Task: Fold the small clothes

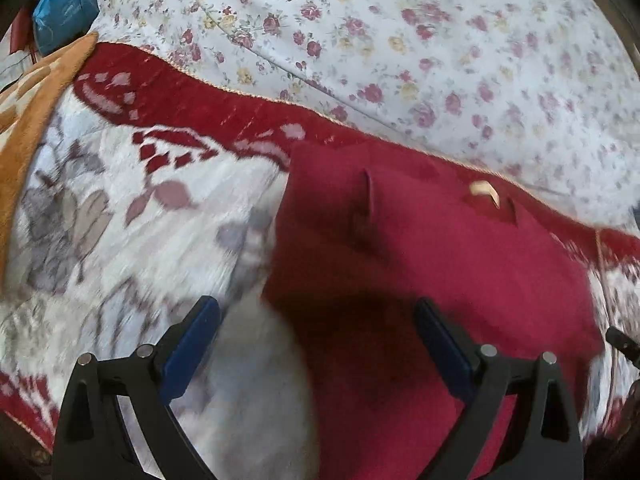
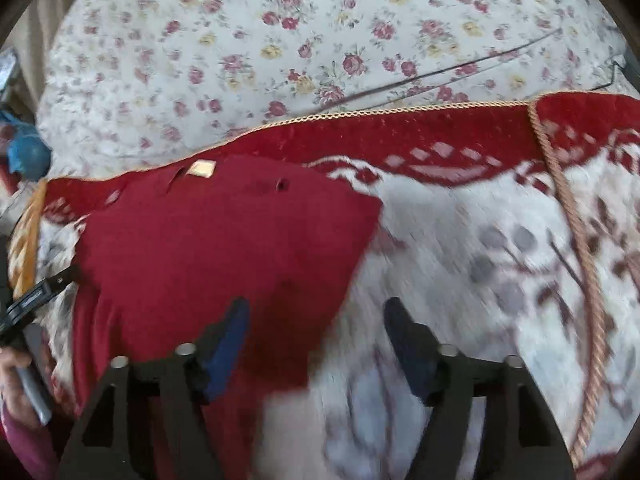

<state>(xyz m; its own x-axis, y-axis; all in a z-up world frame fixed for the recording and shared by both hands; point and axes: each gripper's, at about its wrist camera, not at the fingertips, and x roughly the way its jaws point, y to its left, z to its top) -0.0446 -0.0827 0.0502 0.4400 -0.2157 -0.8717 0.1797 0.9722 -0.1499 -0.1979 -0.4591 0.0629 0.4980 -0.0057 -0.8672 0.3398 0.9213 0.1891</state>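
Note:
A dark red garment (image 1: 420,264) lies spread flat on a red and white patterned blanket (image 1: 120,208). It has a small tan label (image 1: 486,191) near its far edge. My left gripper (image 1: 318,312) is open and empty, low over the garment's left edge. In the right wrist view the same garment (image 2: 208,248) fills the left half, its label (image 2: 203,168) at the far edge. My right gripper (image 2: 316,316) is open and empty, low over the garment's right edge. The left gripper's body (image 2: 36,296) shows at the far left of that view.
The blanket (image 2: 480,240) has a gold cord trim (image 2: 576,240). Beyond it lies a floral white bedsheet (image 1: 400,40). An orange blanket (image 1: 28,128) and a blue bag (image 1: 64,8) sit at the far left.

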